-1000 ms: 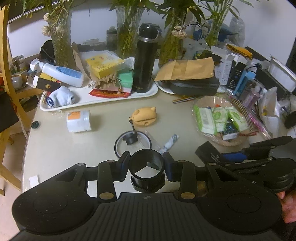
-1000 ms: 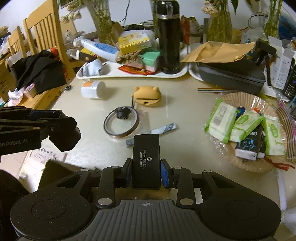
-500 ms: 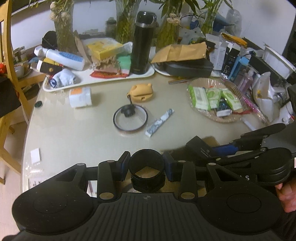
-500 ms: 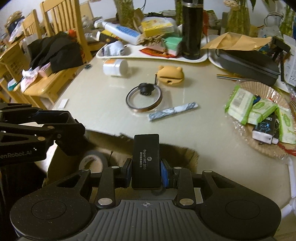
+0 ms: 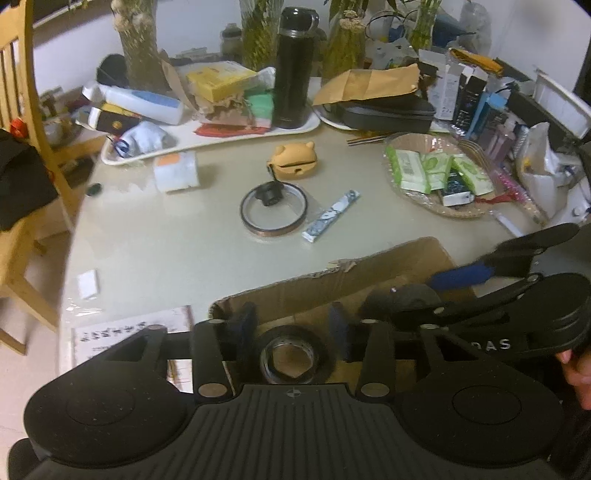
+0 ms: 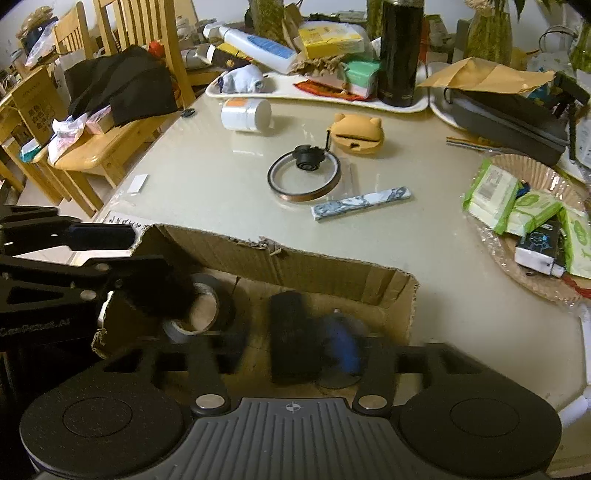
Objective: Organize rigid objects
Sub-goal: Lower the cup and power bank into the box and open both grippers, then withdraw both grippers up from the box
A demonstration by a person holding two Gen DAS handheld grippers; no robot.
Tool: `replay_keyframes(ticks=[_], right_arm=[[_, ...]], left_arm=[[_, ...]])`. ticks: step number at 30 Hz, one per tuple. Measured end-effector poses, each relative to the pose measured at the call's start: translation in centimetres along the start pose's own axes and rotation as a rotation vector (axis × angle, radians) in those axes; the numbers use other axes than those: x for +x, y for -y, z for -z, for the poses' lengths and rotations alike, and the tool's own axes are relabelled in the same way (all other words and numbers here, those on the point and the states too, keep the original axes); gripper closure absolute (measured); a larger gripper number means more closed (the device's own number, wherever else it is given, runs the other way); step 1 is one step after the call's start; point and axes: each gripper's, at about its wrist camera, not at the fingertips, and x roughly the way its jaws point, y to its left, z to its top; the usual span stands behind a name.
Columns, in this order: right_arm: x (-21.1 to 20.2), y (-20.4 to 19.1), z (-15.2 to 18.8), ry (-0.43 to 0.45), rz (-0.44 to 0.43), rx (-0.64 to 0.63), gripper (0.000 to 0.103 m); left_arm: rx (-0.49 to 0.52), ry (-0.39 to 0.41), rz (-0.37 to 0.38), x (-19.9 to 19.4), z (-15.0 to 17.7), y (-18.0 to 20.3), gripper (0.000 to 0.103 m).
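While both of my grippers hang over the cardboard box [image 6: 332, 273] at the worktop [image 5: 166, 251] edge, my left gripper [image 5: 291, 328] stands wide, apart from the black tape roll [image 5: 290, 356] lying below it in the box. My right gripper [image 6: 291, 345] is blurred but spread too, with the black rectangular device [image 6: 291, 336] between its fingers; whether they touch it, I cannot tell.

- I see a glossy beige table [image 5: 155, 258] under a pale wall [image 5: 192, 26].
- Beside it I see wooden chairs [image 6: 122, 55] on a light floor [image 5: 22, 369].
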Motion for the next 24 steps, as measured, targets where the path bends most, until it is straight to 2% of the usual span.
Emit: replay_keyframes(ticks=[3, 6, 10, 14, 24], right_arm=[[-1.0, 0.0, 0.1, 0.046, 0.039, -0.008, 0.006], [-1.7, 0.4, 0.1, 0.077, 0.068, -0.005, 0.0], [-2.0, 1.3, -0.1, 0.1, 0.11, 0.017, 0.0], [-2.3, 2.1, -0.2, 0.119, 0.111, 0.058, 0.0], [-2.6, 2.5, -0.4, 0.137, 0.122, 0.09, 0.0]], left_arm=[[-0.013, 0.032, -0.039, -1.2, 0.0, 0.3, 0.033], [-0.019, 0.044, -0.079, -2.2, -0.1, 0.7, 0.03], [-0.04, 0.036, -0.109, -3.1, -0.1, 0.9, 0.03], [-0.031, 0.047, -0.137, -3.9, -0.5, 1.4, 0.03], [-0.027, 0.073, -0.142, -4.7, -1.4, 2.0, 0.03]])
